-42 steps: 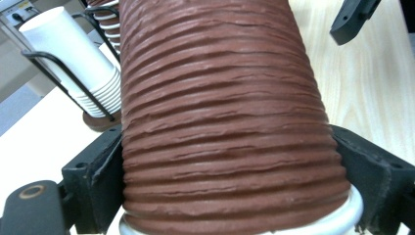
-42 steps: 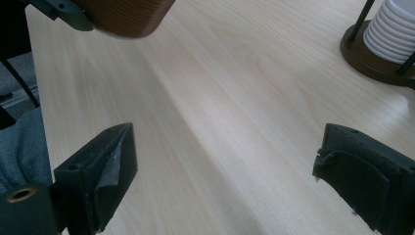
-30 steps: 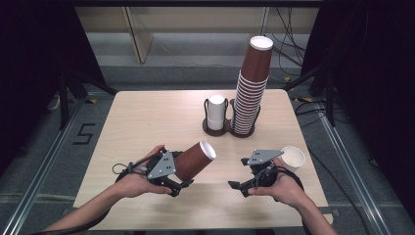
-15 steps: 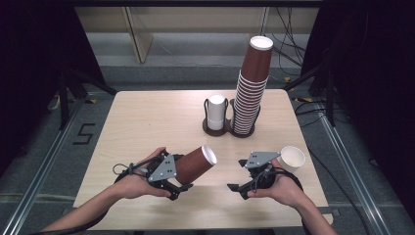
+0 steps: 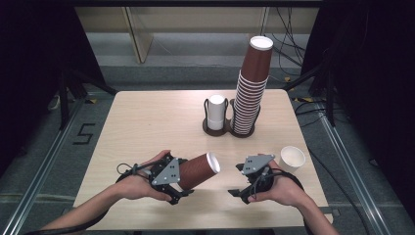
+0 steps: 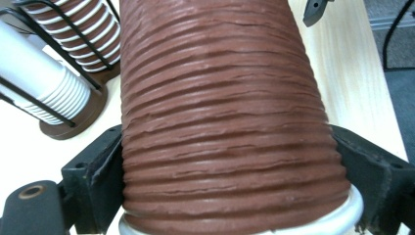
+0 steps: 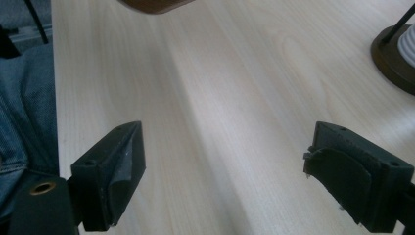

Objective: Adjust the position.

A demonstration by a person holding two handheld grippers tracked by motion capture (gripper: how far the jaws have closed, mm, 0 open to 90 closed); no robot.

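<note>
L claw [image 5: 188,182] clenched on brown ribbed cup [image 5: 198,170], cup lying tilted w/ white rim toward centre, just above tabletop [image 5: 147,127] near front edge. R claw [image 7: 225,161] released, nothing betw. jaws, which have just been closing; bare wood beneath. Loose white cup [image 5: 292,158] upright just beside R hand [image 5: 276,188]. Further back: rack [image 5: 230,128] w/ short white cup stack [image 5: 216,111] & tall brown cup stack [image 5: 252,88], well apart from both claws.
</note>
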